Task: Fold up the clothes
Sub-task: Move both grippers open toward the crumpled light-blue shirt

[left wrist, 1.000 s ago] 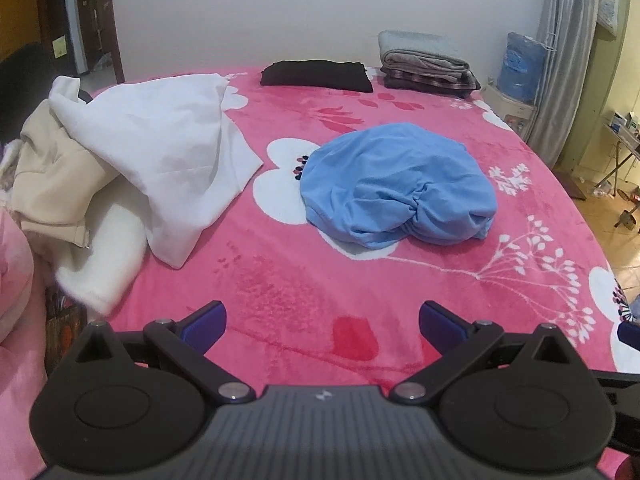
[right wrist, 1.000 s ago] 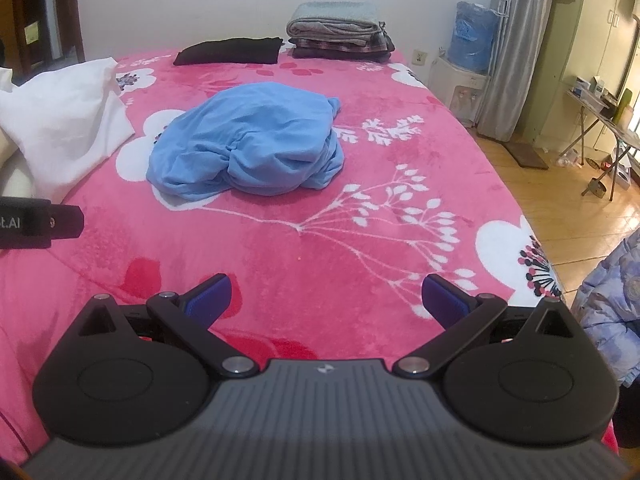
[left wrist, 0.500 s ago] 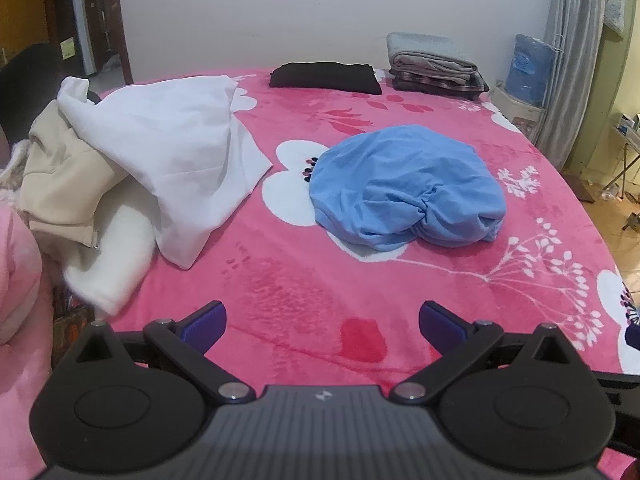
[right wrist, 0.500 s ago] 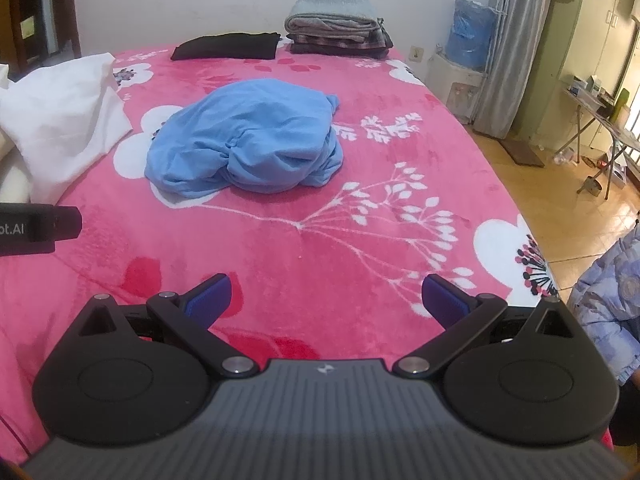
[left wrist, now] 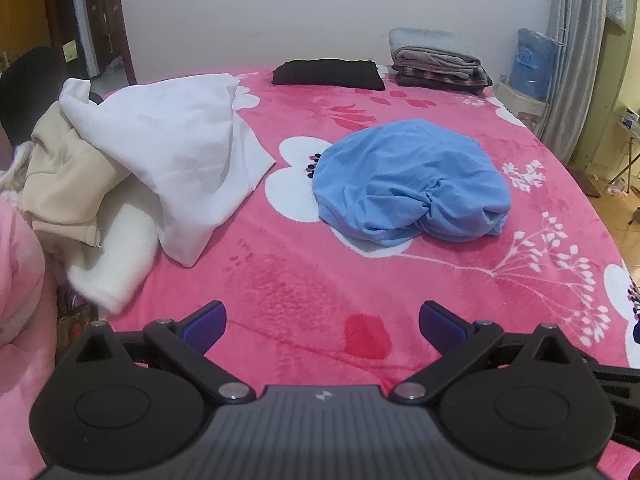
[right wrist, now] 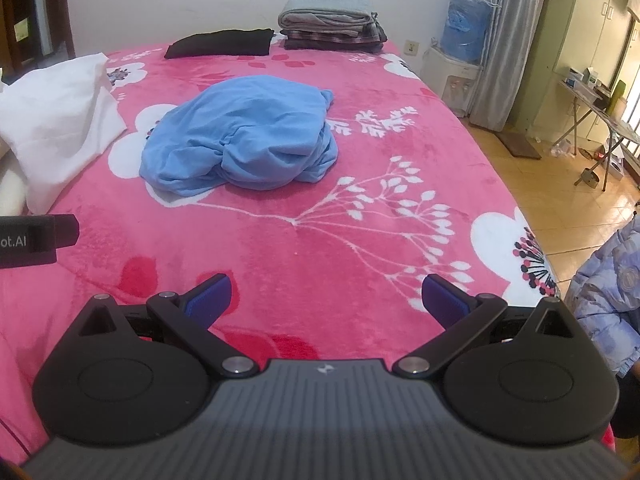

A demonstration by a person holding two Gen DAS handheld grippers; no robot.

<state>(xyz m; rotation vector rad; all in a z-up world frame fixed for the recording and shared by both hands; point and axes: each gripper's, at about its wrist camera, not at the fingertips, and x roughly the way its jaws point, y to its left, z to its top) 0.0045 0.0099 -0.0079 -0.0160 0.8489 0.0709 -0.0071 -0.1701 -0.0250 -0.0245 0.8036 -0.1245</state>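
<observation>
A crumpled light-blue garment (left wrist: 412, 182) (right wrist: 242, 134) lies bunched in the middle of the bed with the pink flowered blanket (left wrist: 288, 280) (right wrist: 340, 216). My left gripper (left wrist: 322, 320) hovers open over the near edge of the bed, well short of the garment, with nothing between its blue pads. My right gripper (right wrist: 328, 300) is likewise open and empty, nearer the bed's right side. The left gripper's body (right wrist: 34, 240) shows at the left edge of the right wrist view.
A heap of white (left wrist: 176, 156) and beige (left wrist: 68, 176) clothes sits at the left. A folded black garment (left wrist: 328, 74) and stacked folded clothes (left wrist: 436, 58) lie by the far wall. Right of the bed are a water dispenser (right wrist: 460, 36), curtain and tiled floor (right wrist: 560, 184).
Both views have shifted slightly: the blue garment sits a little further right and higher in the left wrist view. Both grippers remain open and empty.
</observation>
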